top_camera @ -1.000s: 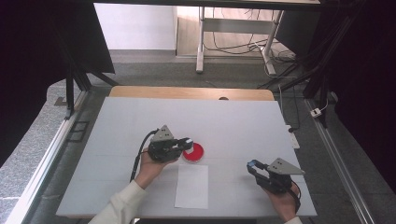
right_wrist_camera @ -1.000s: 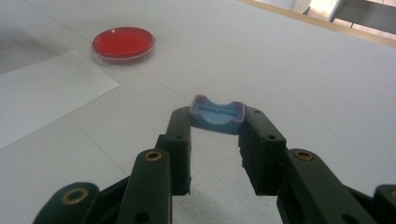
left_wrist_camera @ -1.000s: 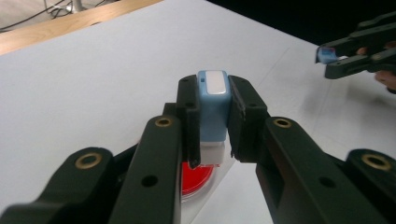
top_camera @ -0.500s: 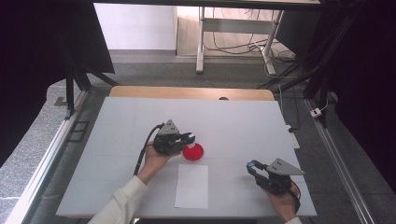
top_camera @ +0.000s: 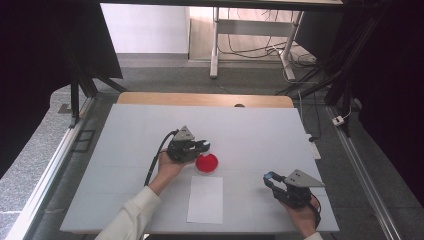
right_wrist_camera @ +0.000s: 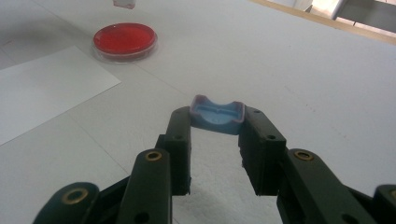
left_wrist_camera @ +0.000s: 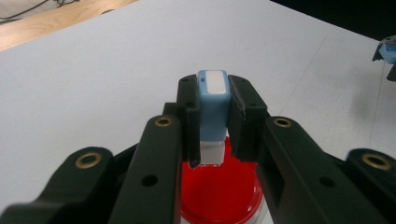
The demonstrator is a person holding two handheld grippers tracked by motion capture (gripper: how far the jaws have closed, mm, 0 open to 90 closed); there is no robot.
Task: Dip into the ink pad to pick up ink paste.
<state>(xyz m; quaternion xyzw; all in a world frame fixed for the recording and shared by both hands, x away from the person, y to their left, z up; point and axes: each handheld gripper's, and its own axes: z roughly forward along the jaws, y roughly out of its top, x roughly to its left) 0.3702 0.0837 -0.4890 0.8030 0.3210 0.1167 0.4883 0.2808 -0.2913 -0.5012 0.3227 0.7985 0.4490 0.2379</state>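
Overhead, in the high view, the left gripper (top_camera: 202, 146) hung just above the upper left edge of the red dish (top_camera: 206, 163) near the middle of the white table (top_camera: 260, 130), while the right gripper (top_camera: 270, 179) sat low in the lower right of the frame, well apart from it. A white sheet of paper (top_camera: 205, 199) lay just below the dish.

Next, the left gripper view showed the jaws clamped on a pale blue stamp block (left_wrist_camera: 213, 105), upright, its white lower end pointing down over the red dish (left_wrist_camera: 224, 189) at the bottom centre.

Lastly, in the right gripper view, the jaws were closed on a blue curved cap (right_wrist_camera: 217, 114) at the frame's centre; the dish (right_wrist_camera: 124, 39) sat at upper left and the paper (right_wrist_camera: 51, 88) at left.

To my eye the cap was already off and the block poised for inking; pressing it into the dish and stamping the bare paper seemed left to do. The dish looked shallow, round, clear-rimmed, and filled with glossy red.
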